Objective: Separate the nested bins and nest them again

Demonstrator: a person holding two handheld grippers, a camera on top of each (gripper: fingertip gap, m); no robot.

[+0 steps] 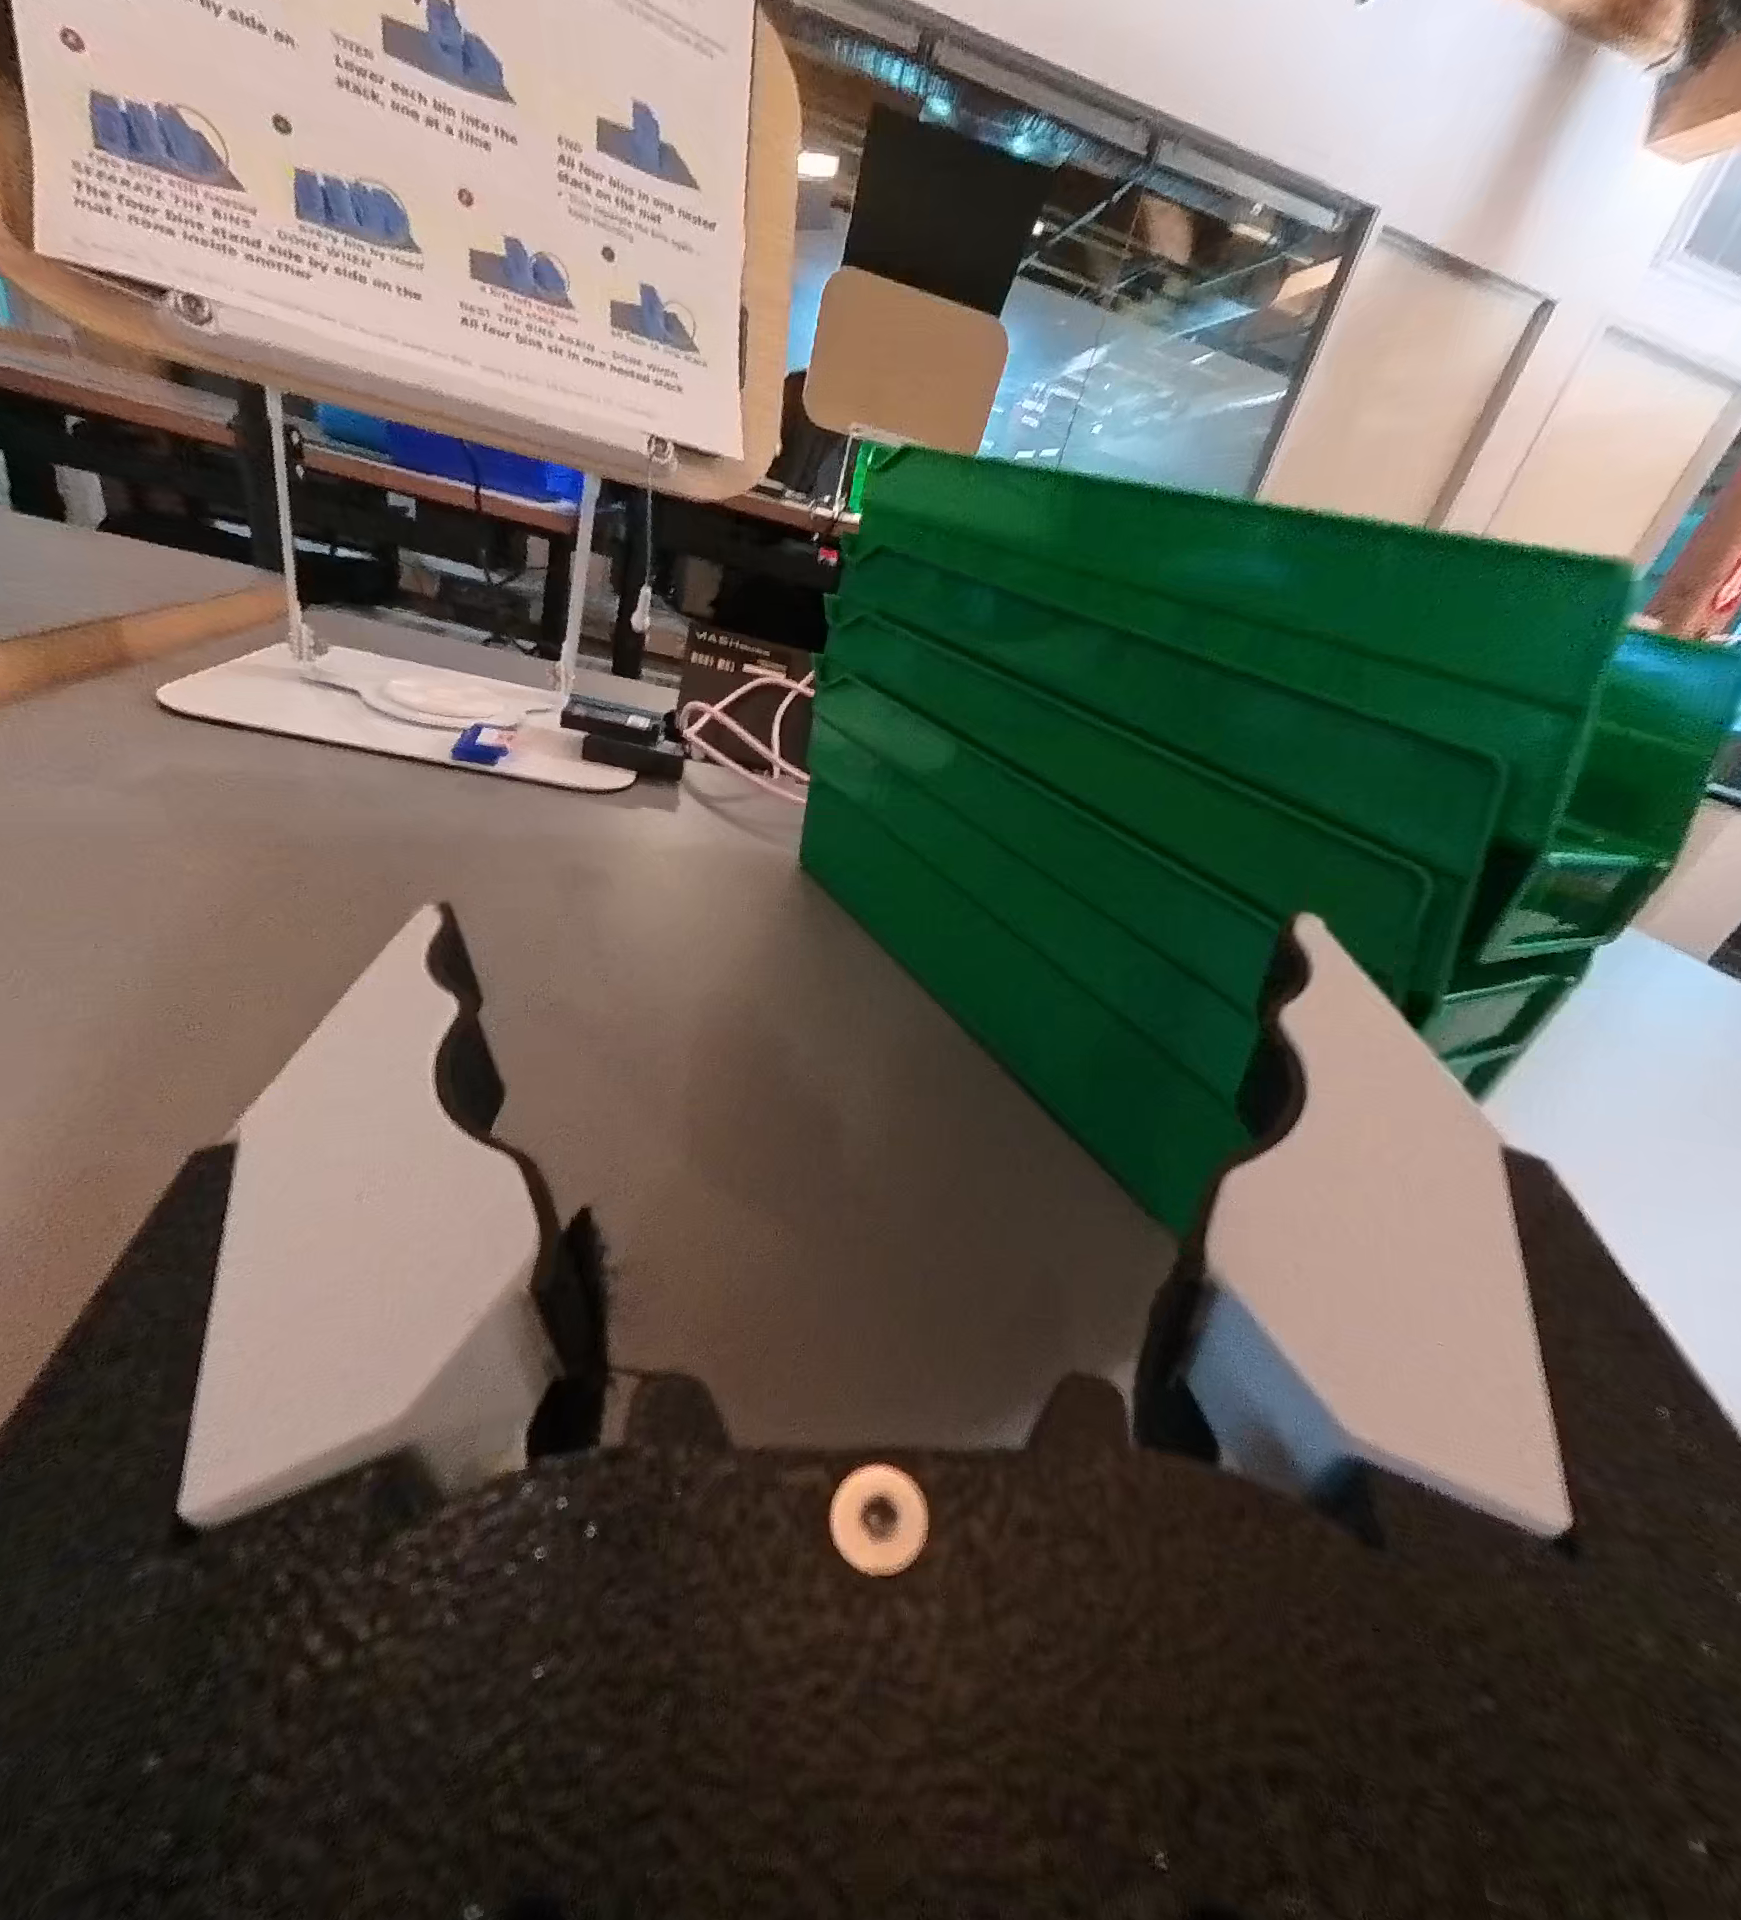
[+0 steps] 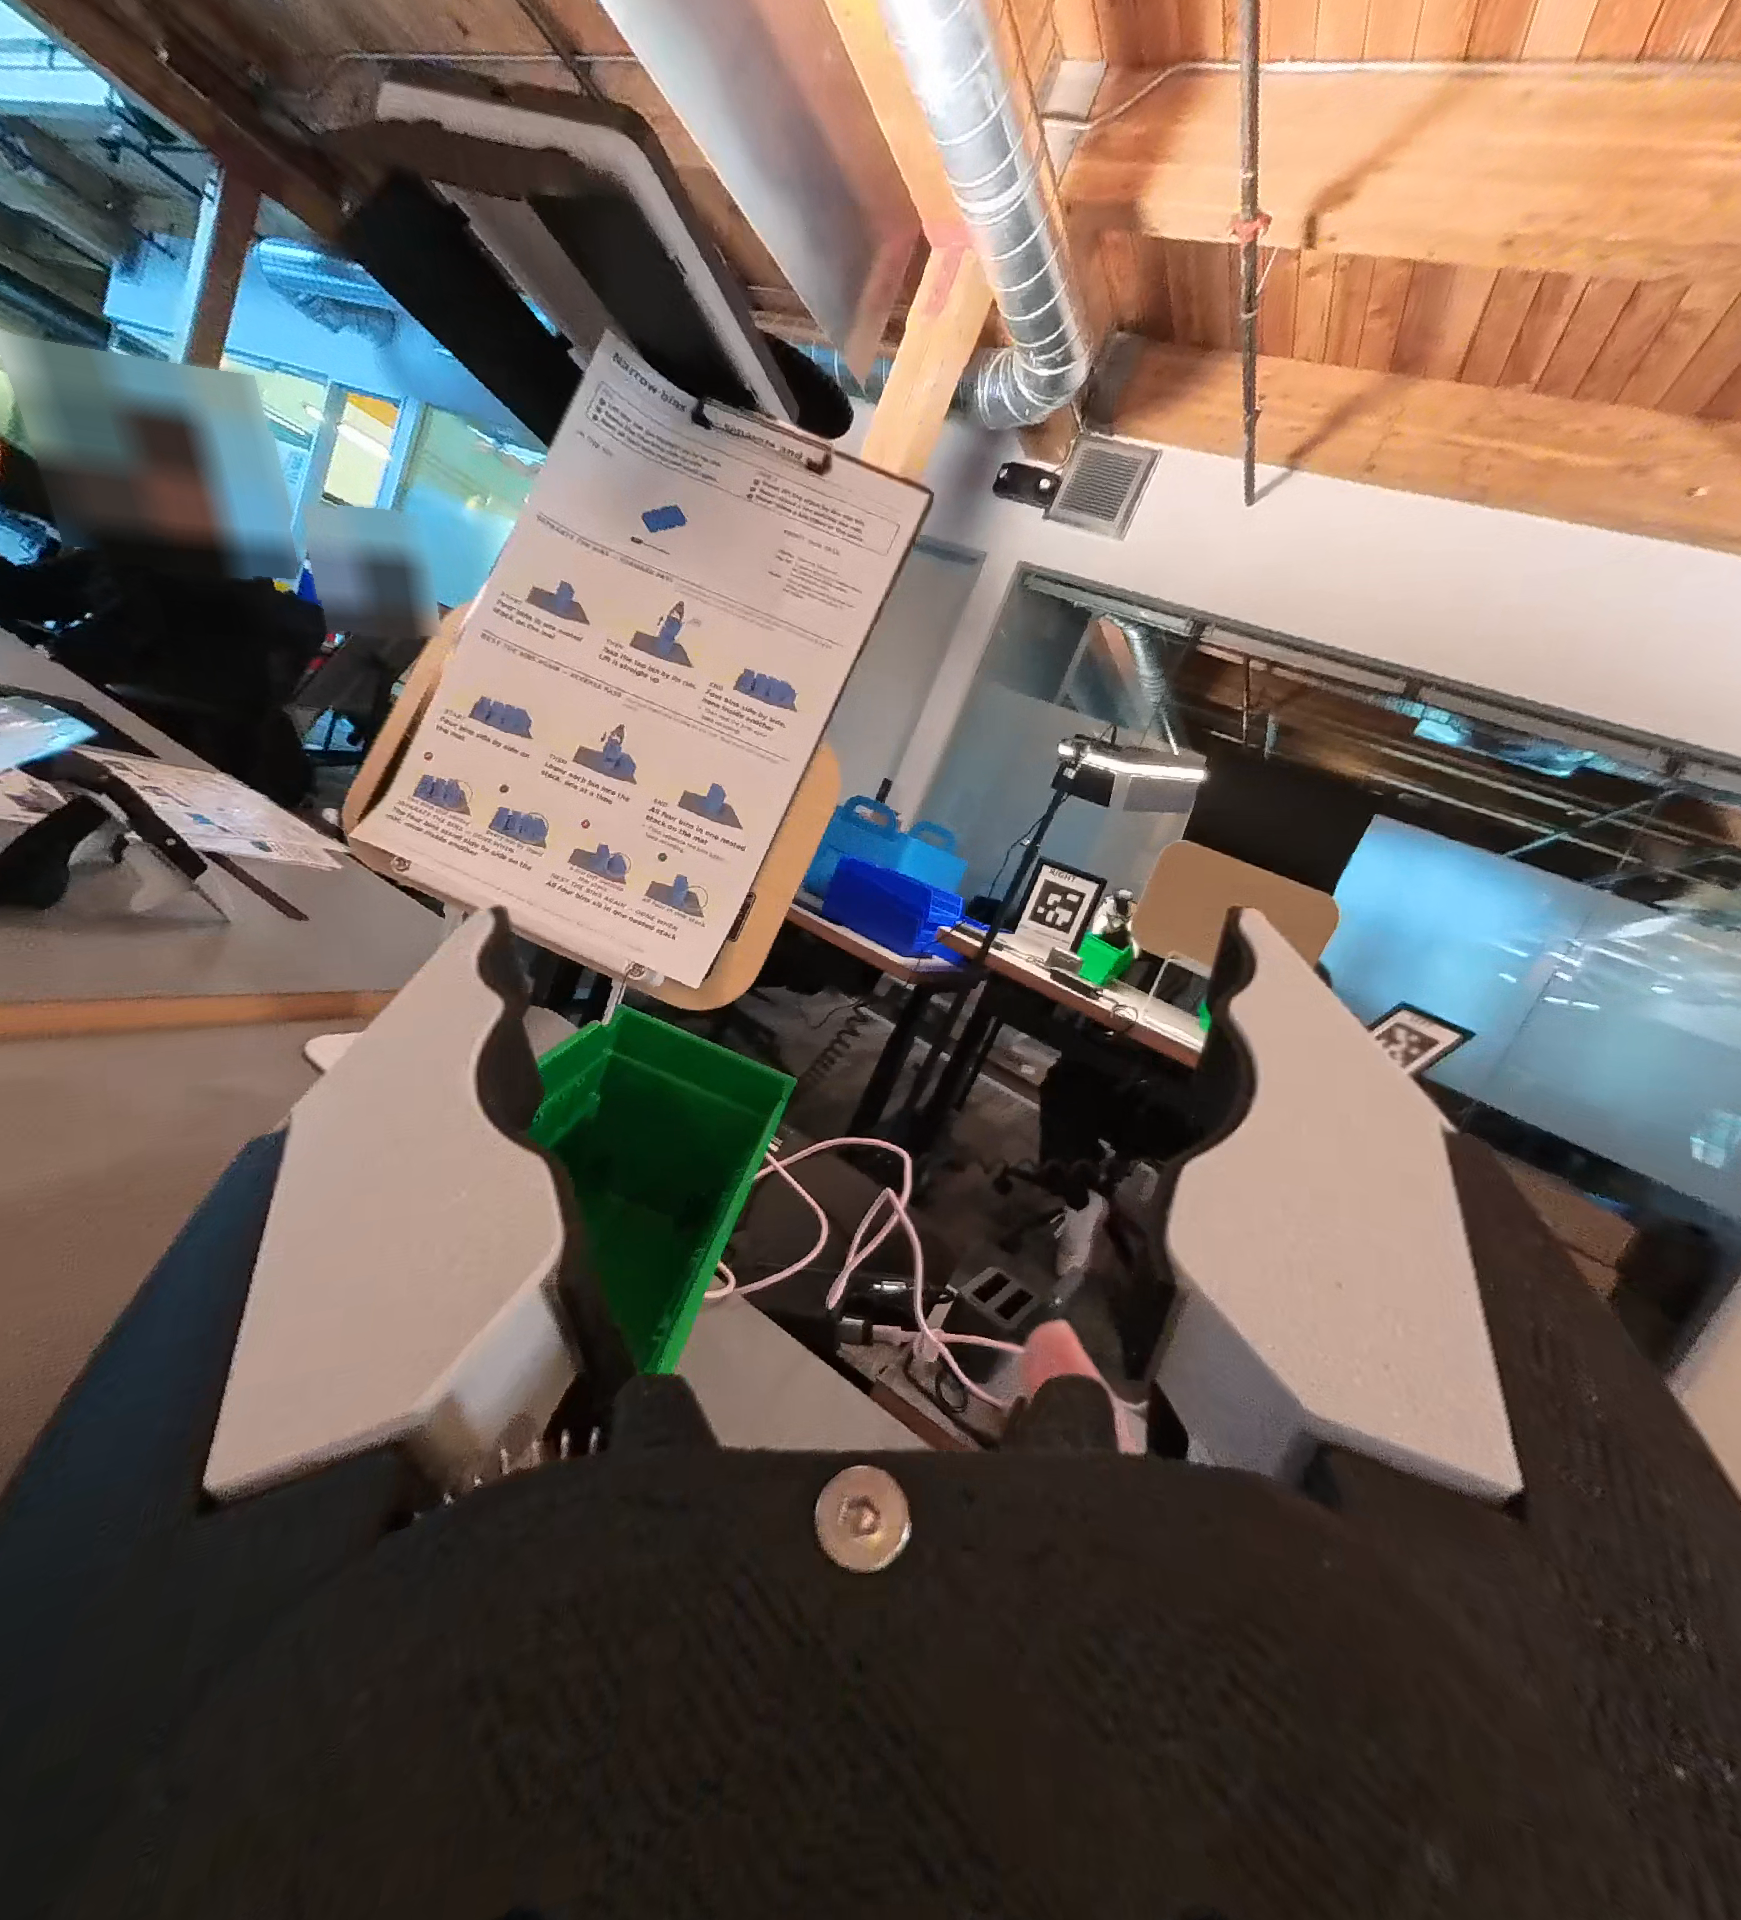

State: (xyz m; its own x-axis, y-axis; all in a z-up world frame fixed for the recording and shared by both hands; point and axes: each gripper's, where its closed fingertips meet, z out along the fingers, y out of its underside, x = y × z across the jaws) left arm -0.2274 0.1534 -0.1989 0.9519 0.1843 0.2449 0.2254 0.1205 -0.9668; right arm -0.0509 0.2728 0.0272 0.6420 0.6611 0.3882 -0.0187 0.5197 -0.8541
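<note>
1. The step in hand looks like the first separation: the green bins [image 1: 1157,790] stand nested in one stack on the grey table [image 1: 222,935], and neither tool has hold of anything yet.
2. The left gripper [image 1: 871,925] hangs low over the table with its fingers spread wide and nothing between them; its right finger sits just beside the long side of the stack, though whether it touches I cannot tell.
3. The right gripper [image 2: 861,925] is also wide open and empty, raised and tilted upward, with the open mouth of the top bin [image 2: 668,1132] showing below, beside its left finger.
4. To do the lift well, I would bring the right gripper down over one rim wall of the top bin only, pinch that single wall, and draw it straight up.
5. I judge the left gripper is best used to hold down the lower bins, since nested plastic tends to drag its neighbour along.
6. The stack is glossy, deep green plastic; four stepped rim edges show along its side, each wall offset from the next.
7. An instruction sheet on a clipboard stand [image 1: 388,208] and a white cable [image 1: 741,717] lie behind the stack, so set-down room is best sought toward the near side.
</note>
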